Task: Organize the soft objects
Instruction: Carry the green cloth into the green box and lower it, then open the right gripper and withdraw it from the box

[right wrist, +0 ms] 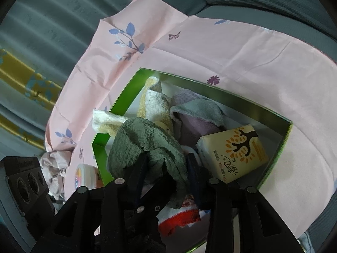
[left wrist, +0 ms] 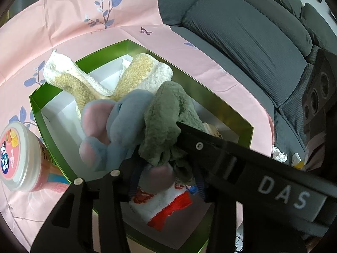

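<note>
The plush elephant (left wrist: pixel 118 126) sits between the left gripper (left wrist: pixel 166 164) fingers and the green cloth (right wrist: pixel 147 145) between the right gripper (right wrist: pixel 166 168) fingers, both over the green box (left wrist: pixel 36 105). Whether either pair is pressing, I cannot tell. Lower each into a free spot, release fully, then lift straight up, avoiding the tissue pack (right wrist: pixel 233 149).

Grey sofa (left wrist: pixel 248 33) draped with a pink cloth (left wrist: pixel 69 21) — on the cloth, a green box (left wrist: pixel 35 105) and a pink-lidded tub (left wrist: pixel 14 158)
</note>
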Demonstrator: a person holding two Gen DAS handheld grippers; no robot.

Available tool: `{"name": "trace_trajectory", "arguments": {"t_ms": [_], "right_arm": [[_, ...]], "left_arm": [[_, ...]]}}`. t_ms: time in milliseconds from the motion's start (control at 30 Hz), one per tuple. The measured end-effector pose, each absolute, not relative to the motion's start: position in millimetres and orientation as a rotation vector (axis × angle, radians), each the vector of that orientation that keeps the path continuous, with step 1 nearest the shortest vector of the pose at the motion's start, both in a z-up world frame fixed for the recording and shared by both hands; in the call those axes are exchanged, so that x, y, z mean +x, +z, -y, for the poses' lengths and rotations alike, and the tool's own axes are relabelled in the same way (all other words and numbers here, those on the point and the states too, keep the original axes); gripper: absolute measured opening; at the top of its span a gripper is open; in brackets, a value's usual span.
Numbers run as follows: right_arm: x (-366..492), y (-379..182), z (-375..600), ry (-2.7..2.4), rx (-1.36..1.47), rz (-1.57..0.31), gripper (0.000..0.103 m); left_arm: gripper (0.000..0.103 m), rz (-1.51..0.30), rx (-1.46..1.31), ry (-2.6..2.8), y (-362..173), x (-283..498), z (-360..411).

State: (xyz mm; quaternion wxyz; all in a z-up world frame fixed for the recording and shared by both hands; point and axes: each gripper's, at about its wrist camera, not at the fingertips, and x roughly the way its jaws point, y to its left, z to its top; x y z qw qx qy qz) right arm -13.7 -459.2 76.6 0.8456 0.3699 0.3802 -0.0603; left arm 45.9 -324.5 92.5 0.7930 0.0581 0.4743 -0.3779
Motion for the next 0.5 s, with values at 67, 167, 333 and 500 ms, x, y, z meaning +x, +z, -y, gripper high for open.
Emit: {"name": "trace_trajectory", "arguments": {"t_ms": [67,167,333,500], "right_arm": [[-17,77,461,-0.143,0.778,-0.798,0.058],[-21,76,466,-0.119,0.798,-0.790,0.058],[-29,83,468,-0.098,0.798,-0.751,0.058],[-36,94,466,-0.073,0.790,-0.711,0.064]], "left_arm": [[0.048,-1.017,0.119,-0.814,93,45,324],[0.048,-1.015,0.133,-0.820,94,41,324],[0.051,-1.011,0.109,-0.823,101,38,319],[0.066,-0.966,0.117,-0.797,118,31,309]]}}
